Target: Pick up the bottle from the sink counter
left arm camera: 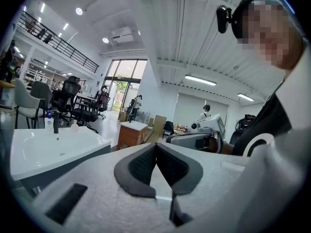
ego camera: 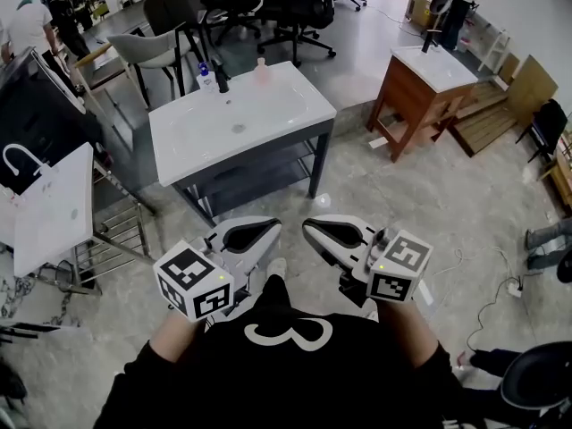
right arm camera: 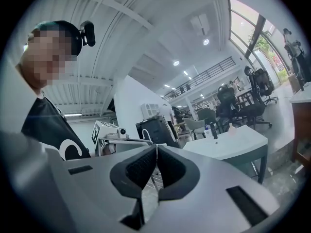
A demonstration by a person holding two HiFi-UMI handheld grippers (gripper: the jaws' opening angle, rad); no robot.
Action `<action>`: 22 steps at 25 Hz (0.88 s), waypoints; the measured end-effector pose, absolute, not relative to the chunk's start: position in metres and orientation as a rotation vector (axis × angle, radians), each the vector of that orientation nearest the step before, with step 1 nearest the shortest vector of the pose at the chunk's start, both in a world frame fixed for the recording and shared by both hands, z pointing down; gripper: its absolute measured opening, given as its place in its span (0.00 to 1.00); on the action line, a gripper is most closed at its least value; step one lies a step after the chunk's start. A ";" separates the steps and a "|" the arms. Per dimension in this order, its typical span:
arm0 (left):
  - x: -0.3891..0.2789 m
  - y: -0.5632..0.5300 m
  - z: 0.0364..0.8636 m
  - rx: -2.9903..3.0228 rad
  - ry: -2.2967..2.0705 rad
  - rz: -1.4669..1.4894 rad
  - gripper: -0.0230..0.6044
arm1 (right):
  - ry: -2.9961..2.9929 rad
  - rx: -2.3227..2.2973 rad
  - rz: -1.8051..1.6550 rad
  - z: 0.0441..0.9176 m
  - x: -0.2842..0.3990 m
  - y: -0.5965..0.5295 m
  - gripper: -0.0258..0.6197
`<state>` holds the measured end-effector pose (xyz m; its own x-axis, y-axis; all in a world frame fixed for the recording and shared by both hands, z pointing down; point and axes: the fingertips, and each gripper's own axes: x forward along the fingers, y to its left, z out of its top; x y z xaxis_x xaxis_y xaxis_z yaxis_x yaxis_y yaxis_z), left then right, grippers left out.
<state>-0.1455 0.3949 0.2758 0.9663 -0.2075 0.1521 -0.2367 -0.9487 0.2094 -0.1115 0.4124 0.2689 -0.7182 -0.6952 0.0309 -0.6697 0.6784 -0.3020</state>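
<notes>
The white sink counter (ego camera: 241,123) stands on the floor ahead of me, with a black faucet (ego camera: 221,79) at its back edge. Left of the faucet is a small clear bottle with a blue cap (ego camera: 205,76), and right of it a pale pink bottle (ego camera: 262,71). Both grippers are held close to my chest, well short of the counter. The left gripper (ego camera: 275,226) is shut and empty, and so is the right gripper (ego camera: 307,227). The left gripper view shows shut jaws (left arm camera: 156,145), with the counter (left arm camera: 43,149) and blue-capped bottle (left arm camera: 48,120) far off. The right gripper view shows shut jaws (right arm camera: 156,149) and the distant counter (right arm camera: 228,142).
A wooden vanity with a white top (ego camera: 424,88) stands to the right. Another white basin on a metal rack (ego camera: 54,208) stands to the left. Office chairs (ego camera: 170,25) are behind the counter. Cables (ego camera: 500,293) lie on the floor at right.
</notes>
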 end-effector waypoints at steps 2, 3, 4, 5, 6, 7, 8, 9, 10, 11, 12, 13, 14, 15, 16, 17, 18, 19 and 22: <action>-0.143 0.388 0.279 2.883 -0.325 0.186 0.06 | 2.804 -1.157 -0.454 0.273 -0.110 0.404 0.06; -0.142 0.383 0.281 2.879 -0.322 0.184 0.06 | 2.805 -1.169 -0.456 0.275 -0.108 0.399 0.06; -0.141 0.379 0.282 2.876 -0.320 0.183 0.06 | 2.806 -1.178 -0.459 0.277 -0.106 0.394 0.06; -0.139 0.375 0.283 2.873 -0.319 0.181 0.06 | 2.807 -1.179 -0.465 0.279 -0.105 0.390 0.06; -0.138 0.370 0.285 2.869 -0.320 0.181 0.06 | 2.808 -1.173 -0.474 0.281 -0.104 0.385 0.06; -0.137 0.365 0.286 2.864 -0.321 0.182 0.06 | 2.809 -1.162 -0.486 0.283 -0.104 0.381 0.06; -0.135 0.360 0.289 2.856 -0.321 0.184 0.06 | 2.811 -1.149 -0.500 0.285 -0.104 0.377 0.06; -0.134 0.355 0.292 2.845 -0.322 0.186 0.06 | 2.811 -1.137 -0.514 0.288 -0.103 0.372 0.06; -0.133 0.349 0.296 2.831 -0.324 0.188 0.06 | 2.812 -1.128 -0.526 0.290 -0.103 0.367 0.06; -0.131 0.342 0.299 2.816 -0.327 0.189 0.06 | 2.815 -1.122 -0.535 0.293 -0.102 0.362 0.06; -0.130 0.335 0.302 2.803 -0.332 0.191 0.06 | 2.818 -1.118 -0.541 0.295 -0.101 0.356 0.06; -0.129 0.327 0.305 2.795 -0.336 0.194 0.06 | 2.821 -1.114 -0.547 0.297 -0.099 0.349 0.06; -0.128 0.319 0.307 2.789 -0.340 0.196 0.06 | 2.820 -1.111 -0.551 0.299 -0.098 0.341 0.06; -0.127 0.310 0.309 2.784 -0.343 0.196 0.06 | 2.817 -1.106 -0.556 0.300 -0.095 0.333 0.06; -0.125 0.301 0.310 2.778 -0.346 0.194 0.06 | 2.812 -1.102 -0.564 0.302 -0.093 0.325 0.06; -0.123 0.292 0.312 2.772 -0.347 0.194 0.06 | 2.805 -1.100 -0.576 0.304 -0.090 0.317 0.06; -0.120 0.283 0.314 2.766 -0.348 0.195 0.06 | 2.798 -1.100 -0.588 0.306 -0.086 0.309 0.06; -0.117 0.274 0.316 2.761 -0.349 0.199 0.06 | 2.792 -1.102 -0.600 0.309 -0.083 0.300 0.06; -0.107 0.247 0.323 2.750 -0.347 0.218 0.06 | 2.778 -1.112 -0.631 0.315 -0.073 0.272 0.06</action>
<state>-0.1070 0.2467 0.3228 0.9580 -0.2112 0.1940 -0.2665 -0.9055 0.3304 -0.0727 0.2719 0.3148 -0.7325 -0.6768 0.0738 -0.6423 0.6511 -0.4043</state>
